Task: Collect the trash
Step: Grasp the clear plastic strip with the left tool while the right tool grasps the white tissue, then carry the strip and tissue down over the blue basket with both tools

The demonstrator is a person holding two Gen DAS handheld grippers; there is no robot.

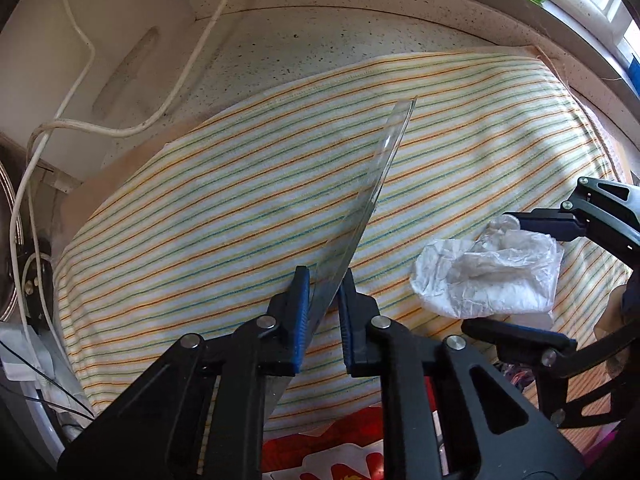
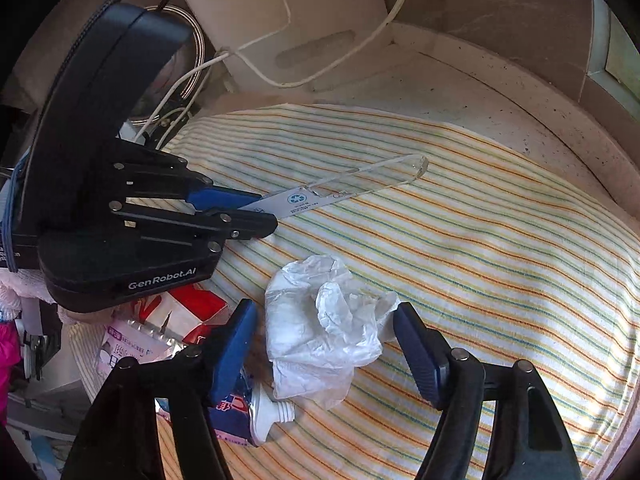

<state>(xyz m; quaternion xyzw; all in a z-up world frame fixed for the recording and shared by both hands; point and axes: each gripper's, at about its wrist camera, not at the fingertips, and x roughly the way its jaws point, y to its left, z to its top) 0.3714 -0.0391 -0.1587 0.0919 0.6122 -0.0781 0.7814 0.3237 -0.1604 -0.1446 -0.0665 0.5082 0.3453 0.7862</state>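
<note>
packaging: clear blister pack [image 1: 370,184] on striped cloth [image 1: 200,208], long axis running away from my left claw
left claw: my left gripper [image 1: 325,300] pinched nearly closed on its card end
right claw: my right gripper [image 2: 325,344] wide, straddling crumpled plastic wrap [image 2: 320,320], pads not pressing
around: toothpaste tube [image 2: 256,412], red wrapper [image 2: 192,304], white cable [image 1: 80,80]

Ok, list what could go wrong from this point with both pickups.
1. The left gripper is shut on only one end of the long clear plastic package, so it may swing or slip when lifted.
2. The right gripper is open around the crumpled white plastic; closing could pinch only a loose fold, or catch the striped cloth beneath.
3. The toothpaste tube lies by the right gripper's left finger and could get nudged.
</note>
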